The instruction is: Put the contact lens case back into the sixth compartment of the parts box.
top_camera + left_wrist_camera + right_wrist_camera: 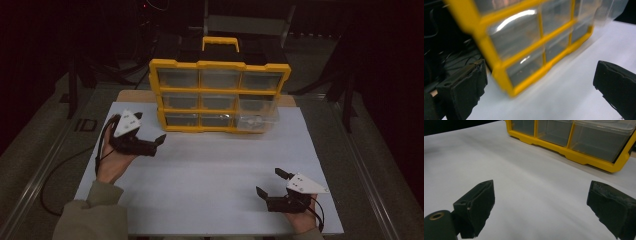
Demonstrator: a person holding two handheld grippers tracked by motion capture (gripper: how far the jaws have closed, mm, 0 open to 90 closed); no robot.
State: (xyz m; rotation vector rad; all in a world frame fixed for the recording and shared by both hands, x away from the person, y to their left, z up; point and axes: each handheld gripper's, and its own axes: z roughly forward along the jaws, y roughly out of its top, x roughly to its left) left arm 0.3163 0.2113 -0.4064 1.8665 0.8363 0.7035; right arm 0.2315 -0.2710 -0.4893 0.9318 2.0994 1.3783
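While the white table sheet [200,175] lies bare in front, the yellow plastic drawer cabinet with clear compartments [220,95] is seen standing upright at its far edge. One lower-right clear drawer [256,116] is pulled out; it is judged light, rigid and slippery, best taken by its front lip. The left gripper [162,142], near the cabinet's lower-left corner, and the right gripper [270,182], well apart, are held wide and empty.

Ahead of your left claw, the organizer [219,95] looks glossy yellow plastic with clear drawers [514,37]; your white sheet [210,180] looks matt
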